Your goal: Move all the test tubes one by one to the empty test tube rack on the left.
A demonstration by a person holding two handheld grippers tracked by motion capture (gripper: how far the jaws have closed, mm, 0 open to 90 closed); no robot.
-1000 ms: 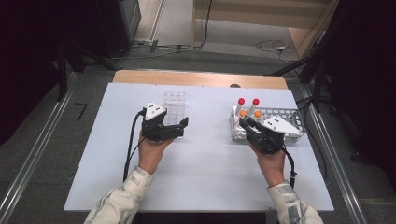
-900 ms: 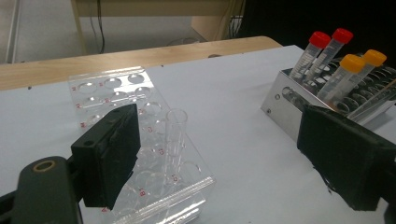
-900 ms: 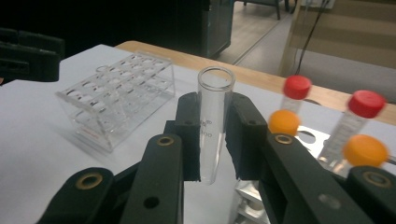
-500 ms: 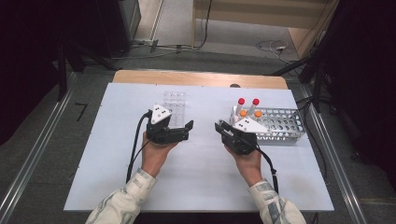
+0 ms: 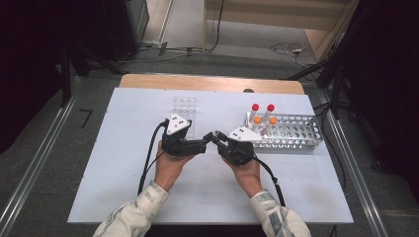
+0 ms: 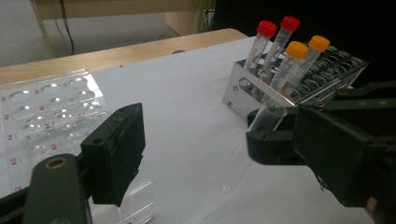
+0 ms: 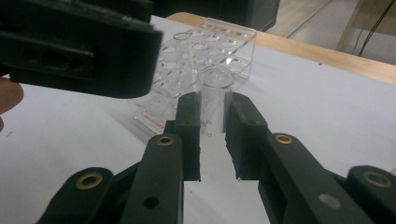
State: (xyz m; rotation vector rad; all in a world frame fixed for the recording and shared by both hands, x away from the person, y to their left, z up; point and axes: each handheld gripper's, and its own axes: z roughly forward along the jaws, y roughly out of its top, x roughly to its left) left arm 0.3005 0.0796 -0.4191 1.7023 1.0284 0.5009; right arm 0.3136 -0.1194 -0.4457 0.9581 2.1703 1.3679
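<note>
A white table carries everything, with a strip of wooden board showing along its far edge. Toward the far right of the table stands a metal tube rack full of round holes; at its left end four capped tubes stand upright, two with red caps behind and two with orange caps in front. Near the far middle of the table lies a clear well plate, its round wells marked with small red labels in the left gripper view. The two hands meet at the middle of the table, between plate and rack. The left gripper points to the right, toward the other one; its jaws have just been closing a little but stand wide apart, and no pad presses on anything, though the tube's open end sits near the gap in the left gripper view. The right gripper points left, its jaws clamped on a clear uncapped tube, whose open mouth sticks out beyond the fingertips and lies just beside the left gripper's jaws, above the table and well apart from the rack.
</note>
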